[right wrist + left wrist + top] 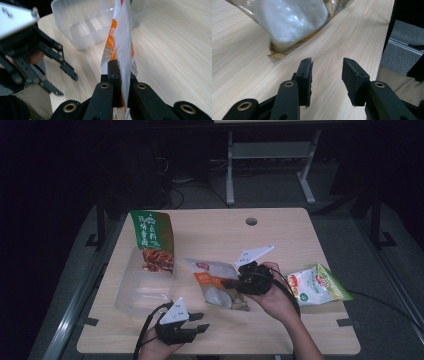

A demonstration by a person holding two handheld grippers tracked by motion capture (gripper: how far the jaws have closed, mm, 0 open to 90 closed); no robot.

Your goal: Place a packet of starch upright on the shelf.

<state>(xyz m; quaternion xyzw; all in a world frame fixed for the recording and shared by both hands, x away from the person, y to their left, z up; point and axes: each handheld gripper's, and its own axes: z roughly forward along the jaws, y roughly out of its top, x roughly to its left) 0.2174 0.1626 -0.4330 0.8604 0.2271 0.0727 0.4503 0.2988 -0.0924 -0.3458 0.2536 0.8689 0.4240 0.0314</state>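
Right gripper view: right claw (121,75) pinches orange pouch (123,42), label probably unreadable.

High view overlooks the table (280,227); both gripper views close, sharing its wood.

Dim and grainy from above, with black surroundings beyond the lit table (210,227). Brighter and sharper in both gripper views, lit from overhead. Blurred at the white pouch (289,20) with soft glare across its film. Slightly smeared along the clear container (85,22).
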